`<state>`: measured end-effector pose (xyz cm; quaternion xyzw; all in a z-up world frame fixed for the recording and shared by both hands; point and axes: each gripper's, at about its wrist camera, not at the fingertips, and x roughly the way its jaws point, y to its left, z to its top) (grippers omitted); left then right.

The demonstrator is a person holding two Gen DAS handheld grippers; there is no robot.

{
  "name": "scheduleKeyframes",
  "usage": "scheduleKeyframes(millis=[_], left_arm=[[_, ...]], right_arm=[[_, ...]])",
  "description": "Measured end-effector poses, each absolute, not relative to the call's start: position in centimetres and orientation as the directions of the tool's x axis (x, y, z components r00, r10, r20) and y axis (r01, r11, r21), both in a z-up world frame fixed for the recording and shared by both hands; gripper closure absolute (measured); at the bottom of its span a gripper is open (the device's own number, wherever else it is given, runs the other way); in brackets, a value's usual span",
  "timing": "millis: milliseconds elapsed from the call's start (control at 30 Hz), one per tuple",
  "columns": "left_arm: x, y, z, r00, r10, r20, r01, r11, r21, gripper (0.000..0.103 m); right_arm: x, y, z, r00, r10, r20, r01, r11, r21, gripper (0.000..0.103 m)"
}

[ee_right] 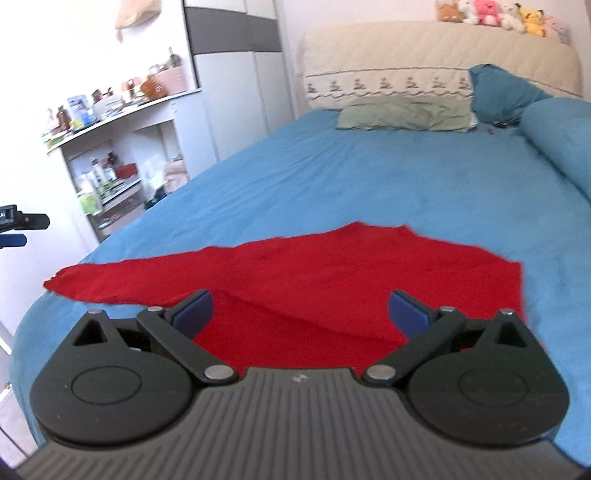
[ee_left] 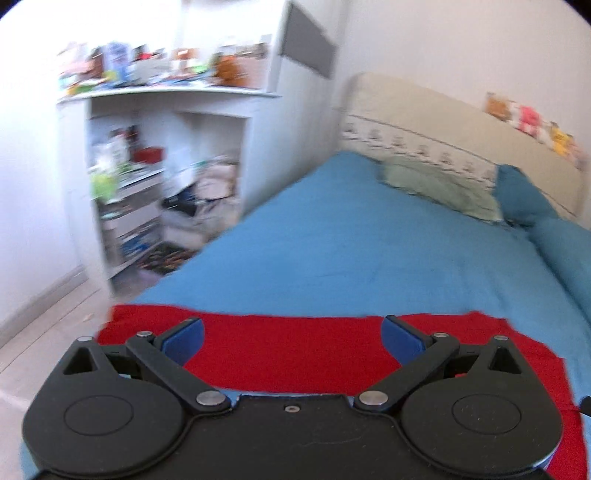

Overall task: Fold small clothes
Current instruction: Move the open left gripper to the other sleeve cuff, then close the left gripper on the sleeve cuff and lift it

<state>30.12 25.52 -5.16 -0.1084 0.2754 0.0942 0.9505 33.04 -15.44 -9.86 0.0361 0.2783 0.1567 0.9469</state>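
Right wrist view shows the red garment (ee_right: 332, 273) lying flat on the blue bed sheet (ee_right: 332, 177), near the foot end of the bed. One long part of it, like a sleeve, stretches out to the left, and a fold line runs across the cloth close to the camera. The right hand-held gripper (ee_right: 301, 310) hangs above the garment with its jaws spread wide; nothing is between its blue pads and it holds nothing. In the left wrist view the same red garment (ee_left: 291, 350) makes a wide band across the sheet, and the left hand-held gripper (ee_left: 291, 334) is also wide open and empty, above the cloth. At the left edge of the right wrist view a small part of the left hand-held gripper (ee_right: 14, 229) is visible beside the bed. Further away, a green pillow (ee_right: 406, 116) and a blue pillow (ee_right: 502, 94) lie at the beige headboard (ee_right: 406, 51), and plush toys (ee_right: 491, 13) sit on its top. A white shelf unit (ee_right: 107, 147) full of small things stands to the left of the bed.
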Motion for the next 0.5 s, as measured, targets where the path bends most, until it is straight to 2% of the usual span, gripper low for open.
scheduleKeyframes(millis=[133,367,500], left_arm=[[29.5,31.5,-8.8,0.806,0.155,-0.571,-0.324,0.923,-0.206,0.002],[31.3,39.3,-15.6,0.772,0.112,-0.625,-0.416,0.833,-0.365,0.026],[32.7,40.8,-17.2,0.782,0.104,-0.614,-0.433,0.800,-0.416,0.031]], right_arm=[[33.9,-12.3,-12.0,0.770,0.341,-0.539,-0.289,0.940,0.181,0.000],[35.6,-8.7,-15.1,0.749,0.336,-0.571,-0.297,0.941,0.164,0.000],[36.5,-7.9,-16.1,0.749,0.331,-0.574,-0.295,0.942,0.158,0.000]])
